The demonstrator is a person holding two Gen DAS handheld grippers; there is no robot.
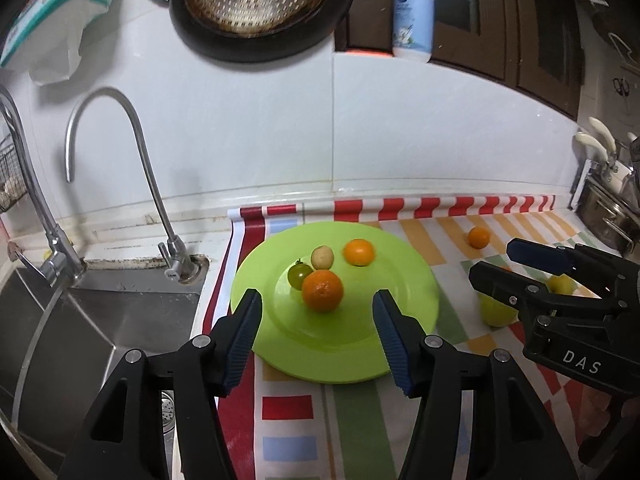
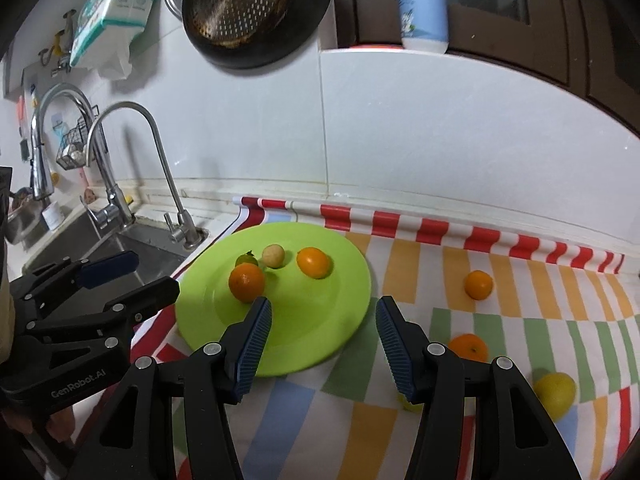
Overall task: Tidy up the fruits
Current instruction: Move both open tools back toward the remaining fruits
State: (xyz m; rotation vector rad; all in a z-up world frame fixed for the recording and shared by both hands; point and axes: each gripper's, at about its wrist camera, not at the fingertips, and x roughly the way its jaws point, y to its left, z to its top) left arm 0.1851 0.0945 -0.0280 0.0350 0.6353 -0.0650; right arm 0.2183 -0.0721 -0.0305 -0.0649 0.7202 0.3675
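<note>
A lime green plate (image 1: 400, 280) (image 2: 344, 280) lies on the striped cloth and holds two oranges (image 1: 322, 290) (image 2: 314, 262), a green fruit (image 1: 298, 275) and a small tan fruit (image 1: 322, 257). More fruit lies loose on the cloth: an orange at the back (image 2: 478, 285), an orange (image 2: 469, 347) and a yellow fruit (image 2: 555, 395) near the right gripper. My left gripper (image 1: 318, 336) is open and empty over the plate's front. My right gripper (image 2: 322, 346) is open and empty at the plate's right edge; it also shows in the left wrist view (image 1: 496, 266).
A steel sink (image 1: 112, 320) with two taps (image 1: 120, 120) lies left of the cloth. A white tiled wall stands behind. A pan (image 1: 256, 4) and a lotion bottle (image 1: 414, 12) are up on the wall. Pots stand at the far right (image 1: 608, 204).
</note>
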